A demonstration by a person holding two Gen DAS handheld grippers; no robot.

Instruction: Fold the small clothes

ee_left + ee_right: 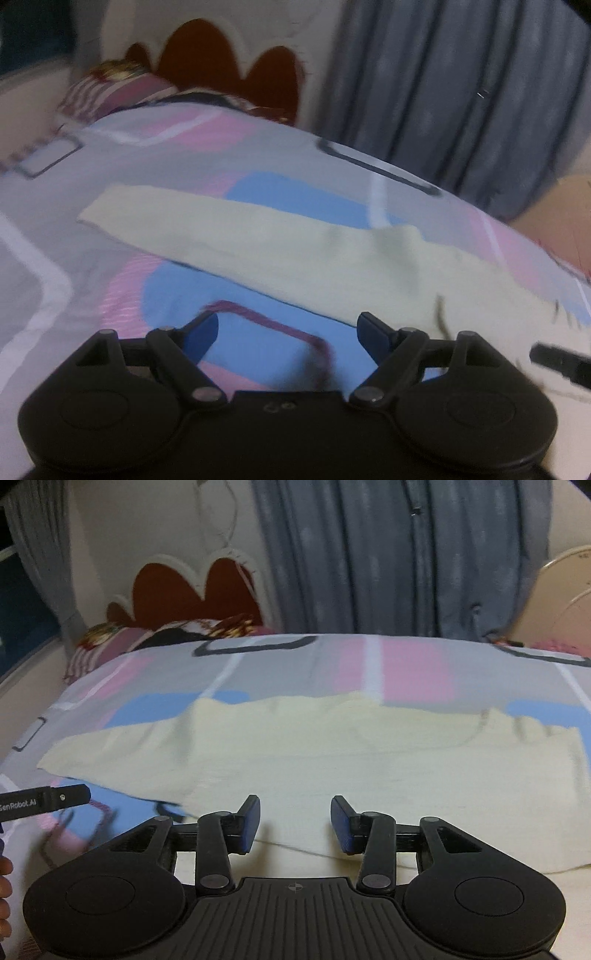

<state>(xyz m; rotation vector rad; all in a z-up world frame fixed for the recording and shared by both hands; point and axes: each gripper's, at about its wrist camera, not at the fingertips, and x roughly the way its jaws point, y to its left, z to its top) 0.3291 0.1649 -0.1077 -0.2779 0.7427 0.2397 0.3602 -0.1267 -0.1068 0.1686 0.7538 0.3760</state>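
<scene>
A pale yellow small garment [280, 240] lies spread flat on the patterned bed sheet [177, 155], one long sleeve reaching left. In the right wrist view the garment [332, 753] fills the middle of the bed. My left gripper [288, 334] is open and empty, hovering over the sheet just in front of the garment's near edge. My right gripper [295, 821] is open and empty, low over the garment's near edge. The left gripper's body [48, 797] shows at the left of the right wrist view.
The bed sheet [417, 664] has pink, blue and grey blocks. Striped pillows [122, 638] and a red headboard [184, 587] stand at the far left. Blue-grey curtains [388, 554] hang behind the bed. A pale fan [569, 594] stands far right.
</scene>
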